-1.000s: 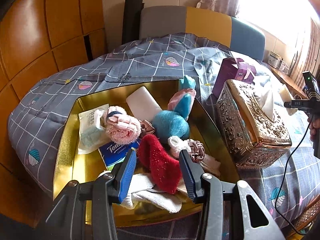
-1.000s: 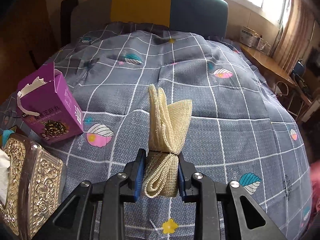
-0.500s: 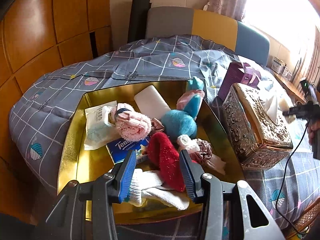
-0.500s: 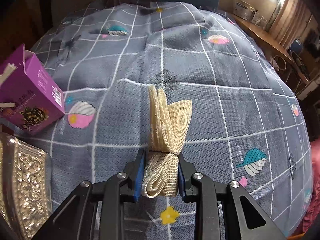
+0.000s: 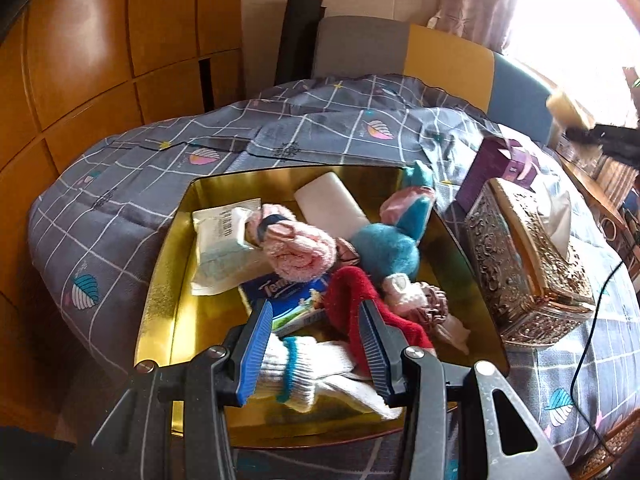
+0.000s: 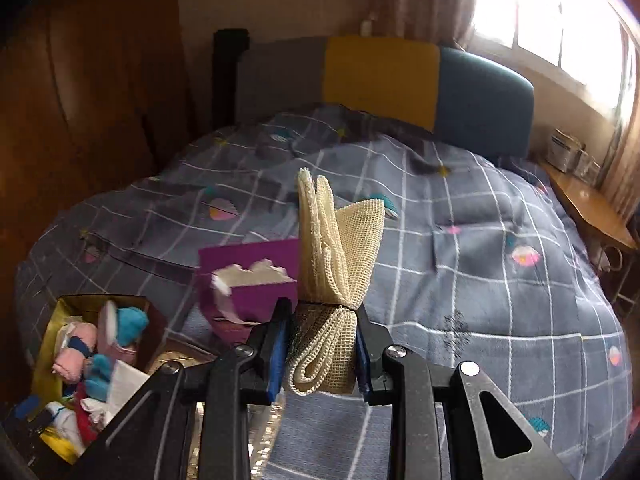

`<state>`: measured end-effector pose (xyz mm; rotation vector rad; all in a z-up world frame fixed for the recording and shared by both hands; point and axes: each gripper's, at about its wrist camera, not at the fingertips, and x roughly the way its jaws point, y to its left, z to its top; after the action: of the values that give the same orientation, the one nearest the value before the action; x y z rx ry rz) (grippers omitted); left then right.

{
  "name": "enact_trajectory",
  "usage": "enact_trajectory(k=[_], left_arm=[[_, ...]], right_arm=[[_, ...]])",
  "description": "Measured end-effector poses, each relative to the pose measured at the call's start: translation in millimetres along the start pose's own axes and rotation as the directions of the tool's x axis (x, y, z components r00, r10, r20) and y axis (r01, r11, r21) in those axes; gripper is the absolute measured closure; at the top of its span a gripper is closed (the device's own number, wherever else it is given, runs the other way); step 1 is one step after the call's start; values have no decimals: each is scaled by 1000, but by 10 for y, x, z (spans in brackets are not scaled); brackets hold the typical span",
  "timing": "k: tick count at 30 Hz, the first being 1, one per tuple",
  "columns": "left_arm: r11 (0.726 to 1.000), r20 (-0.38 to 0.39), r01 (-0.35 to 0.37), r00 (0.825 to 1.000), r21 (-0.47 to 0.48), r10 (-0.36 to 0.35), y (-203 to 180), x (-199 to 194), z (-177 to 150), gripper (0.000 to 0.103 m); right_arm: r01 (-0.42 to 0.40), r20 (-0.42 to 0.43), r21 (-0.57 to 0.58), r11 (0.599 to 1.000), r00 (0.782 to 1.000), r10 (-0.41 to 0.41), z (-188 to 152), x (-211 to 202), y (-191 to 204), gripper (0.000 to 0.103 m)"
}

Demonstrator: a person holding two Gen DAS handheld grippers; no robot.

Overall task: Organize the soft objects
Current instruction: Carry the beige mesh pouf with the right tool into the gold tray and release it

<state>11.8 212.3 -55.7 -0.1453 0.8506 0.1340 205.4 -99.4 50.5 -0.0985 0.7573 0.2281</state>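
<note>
Right gripper (image 6: 320,350): clamped on a folded cream mesh cloth (image 6: 336,248), pads pressing its pinched waist; upper folds fanned upright above the jaws, lower loop hanging below. Held in the air above the grey checked bedspread (image 6: 480,280), in front of a torn-open purple carton (image 6: 248,280). At lower left in the right wrist view, the gold tray (image 6: 52,320), with soft items piled inside.

Left gripper (image 5: 316,344): jaws parted, gripping nothing, poised over the near end of the gold tray (image 5: 168,280). Just beyond the blue pads: a white sock with a teal band (image 5: 304,364) and a red fuzzy sock (image 5: 360,296); contact with either pad not clear. Farther back in the tray: a rolled pink sock (image 5: 300,248), a blue and pink plush toy (image 5: 392,240), a white tissue pack (image 5: 224,248), a blue tissue packet (image 5: 280,296), a white foam block (image 5: 332,204), a mauve scrunchie (image 5: 432,304).

Just right of the tray, on the bedspread: an ornate gold tissue box (image 5: 520,264), white tissue sticking out of its top. Behind it, the purple carton. At the far right edge of the left wrist view, blurred: the right gripper with the cream cloth.
</note>
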Motion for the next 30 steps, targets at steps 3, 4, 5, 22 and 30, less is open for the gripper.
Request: enact_trajectory(k=[3, 4, 5, 22, 30], left_arm=[[1000, 1, -13, 1000, -19, 13, 79, 0, -2, 58], [999, 2, -20, 1000, -28, 20, 106, -3, -2, 58], [999, 3, -26, 1000, -37, 27, 136, -6, -1, 58], [994, 17, -65, 998, -90, 66, 360, -35, 6, 58], [996, 11, -54, 998, -73, 55, 301, 2, -13, 58]], right_arm=[[-97, 29, -93, 991, 995, 100, 2, -159, 392, 74], [-137, 26, -128, 982, 990, 142, -20, -198, 538, 74], [-168, 18, -165, 972, 985, 174, -60, -229, 690, 74], [-494, -396, -343, 799, 847, 354, -1412, 479, 2529, 74], [-387, -374, -343, 856, 892, 254, -1413, 771, 2532, 75]])
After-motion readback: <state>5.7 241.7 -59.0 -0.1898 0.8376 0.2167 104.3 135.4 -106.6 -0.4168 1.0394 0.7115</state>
